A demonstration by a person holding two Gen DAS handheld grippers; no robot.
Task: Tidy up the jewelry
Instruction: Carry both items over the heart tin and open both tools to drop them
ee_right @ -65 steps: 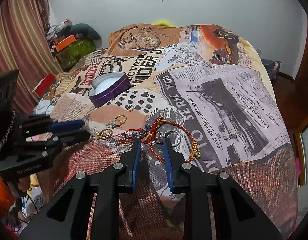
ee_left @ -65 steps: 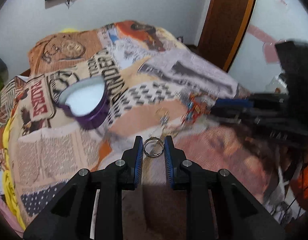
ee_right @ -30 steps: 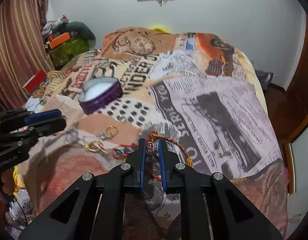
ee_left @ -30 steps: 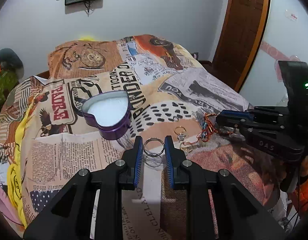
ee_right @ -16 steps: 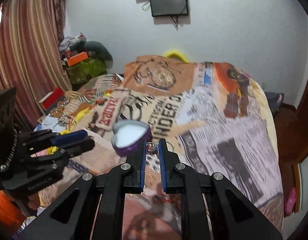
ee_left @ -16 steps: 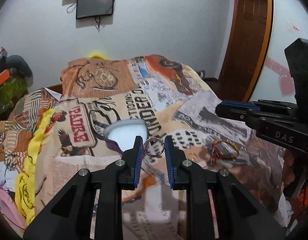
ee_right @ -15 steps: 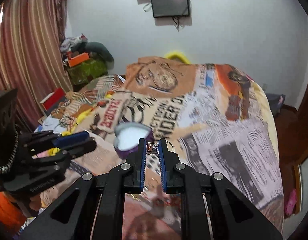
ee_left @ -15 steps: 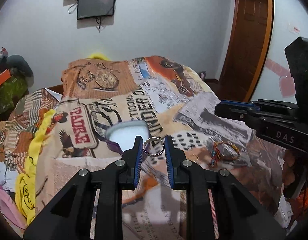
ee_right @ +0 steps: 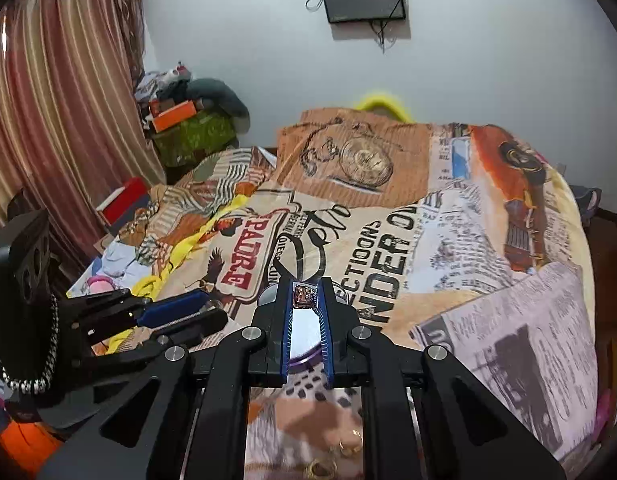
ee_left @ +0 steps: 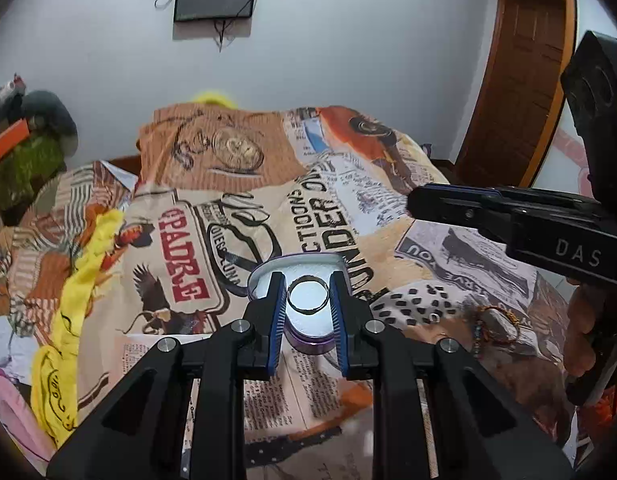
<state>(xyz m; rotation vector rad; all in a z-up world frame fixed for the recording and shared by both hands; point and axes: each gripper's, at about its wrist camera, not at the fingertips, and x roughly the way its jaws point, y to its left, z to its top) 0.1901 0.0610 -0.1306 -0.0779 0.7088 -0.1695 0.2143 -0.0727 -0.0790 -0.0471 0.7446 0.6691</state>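
Above the purple heart-shaped tin (ee_left: pixel 308 340) on the bedspread (ee_left: pixel 428 240), left gripper (ee_left: pixel 308 300) is pinching a plain silver ring (ee_left: pixel 308 299), right gripper (ee_right: pixel 305 300) is clamping a stone-set ring (ee_right: pixel 304 295); both narrowly closed. Best lowering over the white lining before releasing, one at a time

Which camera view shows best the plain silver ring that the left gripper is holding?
The left wrist view. There the plain silver ring faces the camera as a full circle, clamped between the left gripper's blue pads above the purple heart-shaped box. The right wrist view shows that gripper side-on, and the ring cannot be made out.
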